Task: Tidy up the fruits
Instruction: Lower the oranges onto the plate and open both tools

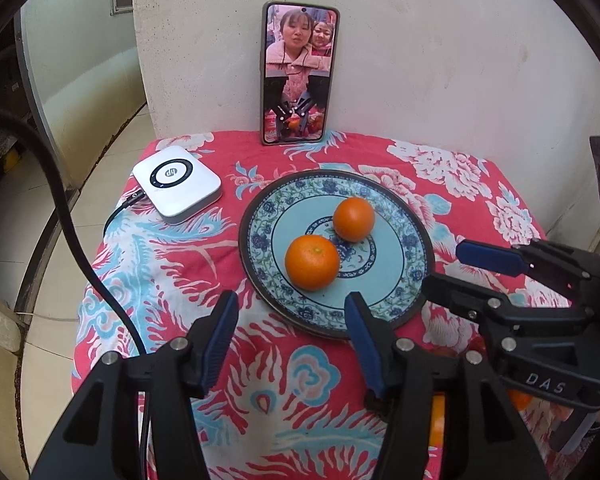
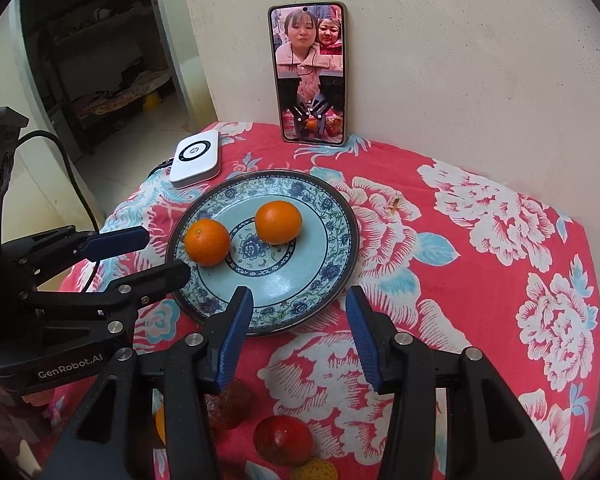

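Observation:
Two oranges lie on a blue floral plate [image 1: 396, 264] on the red flowered cloth: the nearer orange [image 1: 312, 263] [image 2: 207, 242] and the farther orange [image 1: 353, 219] [image 2: 278, 223]. My left gripper [image 1: 292, 298] [image 2: 166, 251] hovers at the plate's near-left rim, open, with nothing between its blue pads. My right gripper [image 2: 299, 293] [image 1: 444, 265] stands over the plate's [image 2: 292, 276] near rim, also open and holding nothing. Below it on the cloth lie a red fruit [image 2: 283, 440], a dark red fruit [image 2: 228, 404] and part of another orange [image 2: 160, 424].
A phone [image 1: 298, 74] [image 2: 310, 74] leans upright against the white wall behind the plate. A white square device [image 1: 176, 184] [image 2: 196, 158] with a black cable sits at the table's far left corner. The table drops off at left and right; a doorway opens at left.

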Tool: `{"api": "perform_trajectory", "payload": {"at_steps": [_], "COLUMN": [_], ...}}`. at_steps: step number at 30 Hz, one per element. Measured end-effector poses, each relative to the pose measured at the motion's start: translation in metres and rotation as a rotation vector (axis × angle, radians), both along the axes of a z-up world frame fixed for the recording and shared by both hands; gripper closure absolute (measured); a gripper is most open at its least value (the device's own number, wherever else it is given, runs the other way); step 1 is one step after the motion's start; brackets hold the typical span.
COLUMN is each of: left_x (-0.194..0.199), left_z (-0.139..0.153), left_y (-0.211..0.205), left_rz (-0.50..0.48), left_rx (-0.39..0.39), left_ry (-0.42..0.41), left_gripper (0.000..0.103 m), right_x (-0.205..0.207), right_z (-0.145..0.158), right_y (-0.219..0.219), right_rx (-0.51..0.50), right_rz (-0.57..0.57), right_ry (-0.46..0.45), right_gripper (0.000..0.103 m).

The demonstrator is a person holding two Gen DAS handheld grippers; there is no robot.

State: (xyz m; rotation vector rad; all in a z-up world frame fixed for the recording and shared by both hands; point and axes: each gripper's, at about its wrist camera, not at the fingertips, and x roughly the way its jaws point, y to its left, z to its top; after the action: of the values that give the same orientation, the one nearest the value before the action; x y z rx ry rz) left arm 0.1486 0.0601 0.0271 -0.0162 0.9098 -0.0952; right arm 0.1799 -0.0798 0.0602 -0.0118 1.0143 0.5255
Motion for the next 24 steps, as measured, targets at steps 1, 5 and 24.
{"api": "perform_trajectory", "payload": {"at_steps": [1,5,24], "left_x": [-0.003,-0.006,0.025], "left_z": [0.0,-0.004,-0.014], "left_y": [0.0,-0.001,-0.001], "left_rz": [-0.003,-0.017,-0.018], "left_rx": [-0.009,-0.054,-0.113], "left_ry": [0.004,0.025,0.033], "left_gripper": [0.044,0.044,0.045], "right_x": [-0.002,-0.007,0.009], "right_z": [0.0,-0.003,-0.012], "right_y": [-0.001,0.001,0.001], "right_rx": [0.005,0.026,0.085], "right_rz": [0.001,0.013,0.007], "right_ry": [0.007,0.043,0.088], "right_gripper": [0.053,0.053,0.053]}}
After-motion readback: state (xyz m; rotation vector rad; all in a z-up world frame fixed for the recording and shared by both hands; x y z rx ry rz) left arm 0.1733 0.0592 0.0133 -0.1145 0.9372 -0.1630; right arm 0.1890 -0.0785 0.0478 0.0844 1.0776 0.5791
